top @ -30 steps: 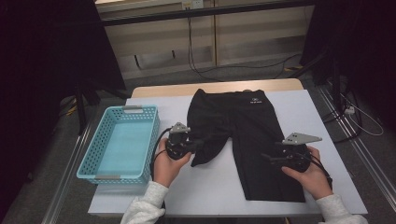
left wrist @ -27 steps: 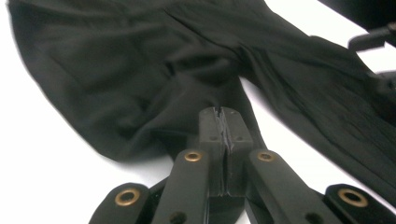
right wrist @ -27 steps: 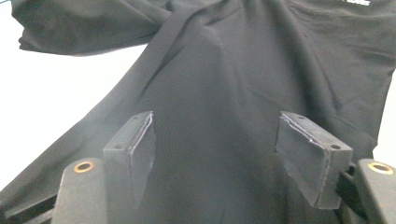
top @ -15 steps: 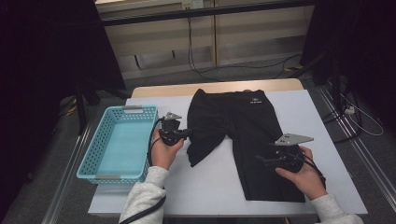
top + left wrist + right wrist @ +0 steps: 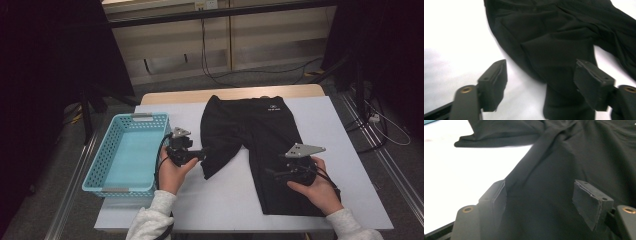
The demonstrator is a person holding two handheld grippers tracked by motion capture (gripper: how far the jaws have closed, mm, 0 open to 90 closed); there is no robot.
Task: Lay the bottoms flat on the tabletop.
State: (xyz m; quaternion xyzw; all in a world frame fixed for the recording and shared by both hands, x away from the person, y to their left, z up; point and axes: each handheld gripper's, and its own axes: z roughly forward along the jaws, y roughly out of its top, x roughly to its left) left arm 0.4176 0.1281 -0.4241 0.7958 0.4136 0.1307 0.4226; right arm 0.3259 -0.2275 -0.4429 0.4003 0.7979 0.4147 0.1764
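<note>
High view: shorts [image 5: 270,135] logo [image 5: 272,106] unreadable.

One pair of black shorts [image 5: 260,145] lies at the centre of the frame. One blue basket [image 5: 100,167] sits at the left. Two grippers appear: the left gripper [image 5: 200,154] and the right gripper [image 5: 272,172], both on one white table [image 5: 220,200].

The right gripper [image 5: 274,173] covers part of the shorts [image 5: 260,135]; their logo is unreadable.
</note>
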